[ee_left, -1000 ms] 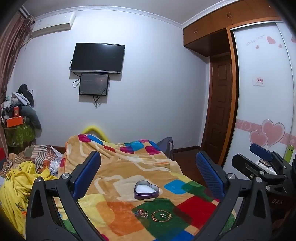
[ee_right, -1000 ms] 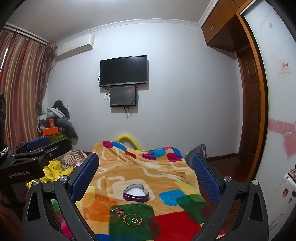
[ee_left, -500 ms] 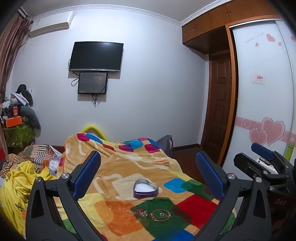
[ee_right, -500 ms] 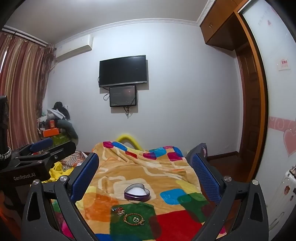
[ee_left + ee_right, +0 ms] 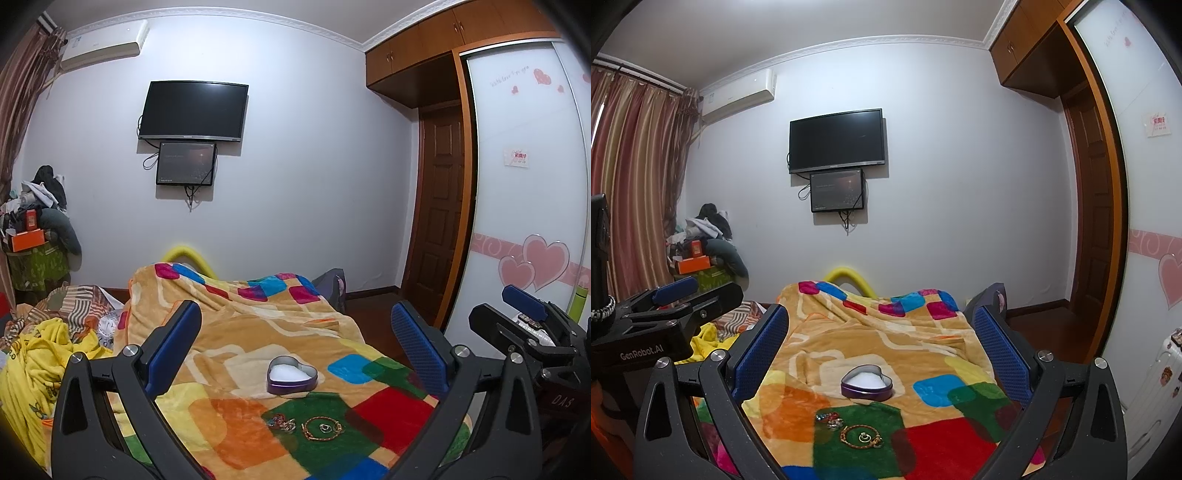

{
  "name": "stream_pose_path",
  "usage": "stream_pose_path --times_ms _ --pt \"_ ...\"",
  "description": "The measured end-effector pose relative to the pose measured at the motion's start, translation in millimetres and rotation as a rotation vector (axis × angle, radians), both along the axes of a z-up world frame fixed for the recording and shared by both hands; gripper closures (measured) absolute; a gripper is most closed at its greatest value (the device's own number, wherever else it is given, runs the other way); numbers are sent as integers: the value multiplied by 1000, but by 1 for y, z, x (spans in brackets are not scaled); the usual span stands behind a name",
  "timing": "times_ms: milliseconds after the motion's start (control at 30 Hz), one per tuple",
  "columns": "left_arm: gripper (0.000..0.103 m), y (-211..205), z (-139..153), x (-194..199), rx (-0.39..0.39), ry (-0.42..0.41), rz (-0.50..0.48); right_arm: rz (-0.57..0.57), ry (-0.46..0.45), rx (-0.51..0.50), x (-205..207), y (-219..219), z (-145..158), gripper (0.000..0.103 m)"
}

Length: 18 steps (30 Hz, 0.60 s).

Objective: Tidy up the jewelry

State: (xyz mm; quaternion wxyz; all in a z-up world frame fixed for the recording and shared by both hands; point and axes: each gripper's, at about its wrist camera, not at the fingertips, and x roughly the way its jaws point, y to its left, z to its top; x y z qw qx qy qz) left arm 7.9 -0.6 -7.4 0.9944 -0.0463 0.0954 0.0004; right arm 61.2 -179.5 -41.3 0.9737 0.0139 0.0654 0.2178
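Observation:
A purple heart-shaped tin (image 5: 291, 375) with a white lining sits open on the patchwork blanket (image 5: 236, 332); it also shows in the right wrist view (image 5: 866, 381). In front of it, on a green patch, lie a gold bracelet (image 5: 322, 428) with a small ring inside it and a small cluster of jewelry (image 5: 281, 422). The right wrist view shows the bracelet (image 5: 861, 436) and the cluster (image 5: 830, 421) too. My left gripper (image 5: 295, 347) is open and empty, above and short of the jewelry. My right gripper (image 5: 881, 345) is open and empty, likewise held back.
The blanket (image 5: 886, 339) covers a bed. Yellow cloth (image 5: 33, 369) and striped bedding lie at left. A wardrobe with sliding doors (image 5: 528, 221) and a brown door (image 5: 439, 221) stand at right. A TV (image 5: 194, 110) hangs on the far wall. A white suitcase (image 5: 1156, 384) stands at right.
Both views have shifted slightly; the tin and jewelry sit a little differently in frame. Both grippers stay open and empty. The jewelry has not moved on the blanket.

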Motion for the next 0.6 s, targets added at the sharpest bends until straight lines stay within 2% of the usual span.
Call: stream_pose_path --times_ms 600 --pt "0 0 -3 4 -5 12 -7 0 5 0 -1 1 -1 3"
